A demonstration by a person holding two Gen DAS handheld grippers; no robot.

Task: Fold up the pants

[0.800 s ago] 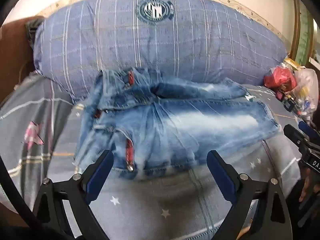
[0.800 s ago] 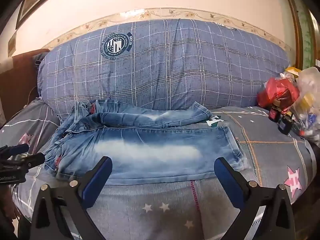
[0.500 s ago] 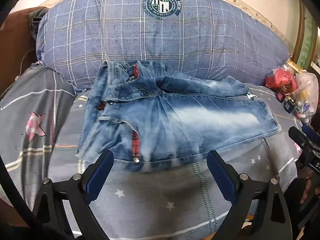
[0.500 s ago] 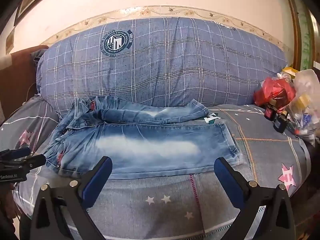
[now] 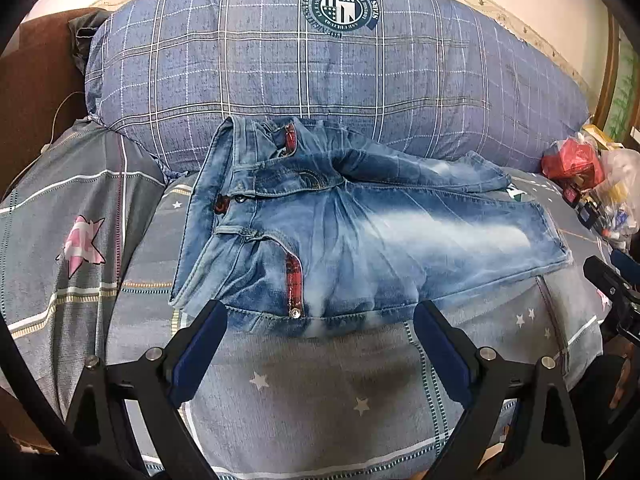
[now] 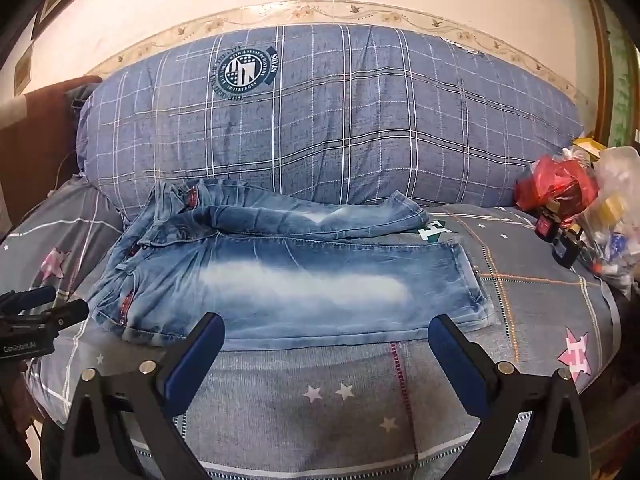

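While both pairs of blue-padded fingers stand spread wide and hold nothing, one pair of faded, stone-washed denim pants [image 5: 352, 232] lies flat and crumpled at the waistband on the bed [image 5: 320, 400], just beyond the left gripper [image 5: 320, 344] and the right gripper [image 6: 326, 350]. Ahead of the pants bulges one plump blue plaid pillow [image 6: 360, 120] with a round crest, its lower edge touching the far leg. Bare star-printed grey quilt stretches between fingers and hem, and a heap of crinkled plastic bags [image 6: 576, 200] crowds the bed's right edge.
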